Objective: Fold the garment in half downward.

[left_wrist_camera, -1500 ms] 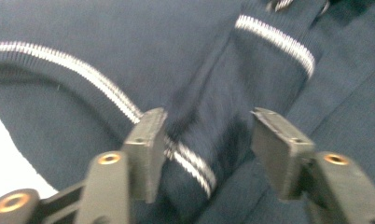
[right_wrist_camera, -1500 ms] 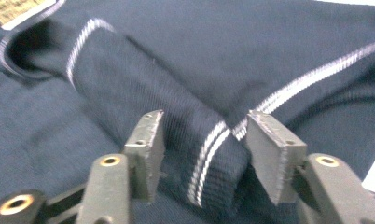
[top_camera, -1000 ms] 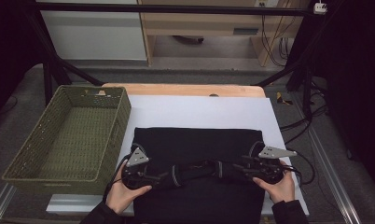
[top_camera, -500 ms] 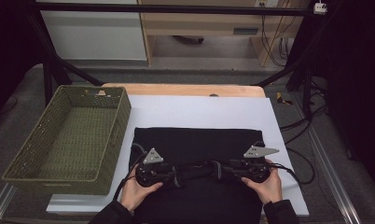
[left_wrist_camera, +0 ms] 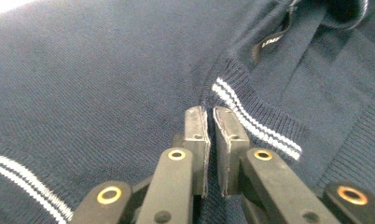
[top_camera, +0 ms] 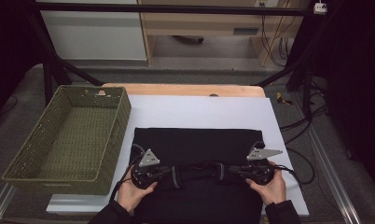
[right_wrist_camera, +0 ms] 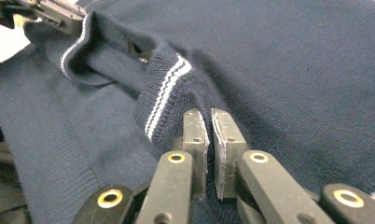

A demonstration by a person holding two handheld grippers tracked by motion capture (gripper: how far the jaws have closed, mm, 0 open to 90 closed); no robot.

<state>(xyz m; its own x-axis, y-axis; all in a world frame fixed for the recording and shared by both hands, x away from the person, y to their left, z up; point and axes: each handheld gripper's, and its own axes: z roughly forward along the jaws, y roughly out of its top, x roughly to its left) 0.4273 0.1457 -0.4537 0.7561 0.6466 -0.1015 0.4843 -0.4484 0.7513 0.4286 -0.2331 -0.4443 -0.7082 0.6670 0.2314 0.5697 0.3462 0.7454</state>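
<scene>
White table bears a navy sweater — gripper views reveal both pairs of fingers just pinched shut on its knit.

The dark navy knit sweater lies flat on my counter, spread wide, its ribbed collar toward my near edge. The collar has two thin white stripes and what looks like a small label inside. I pinch fabric beside the collar on either side.
</scene>
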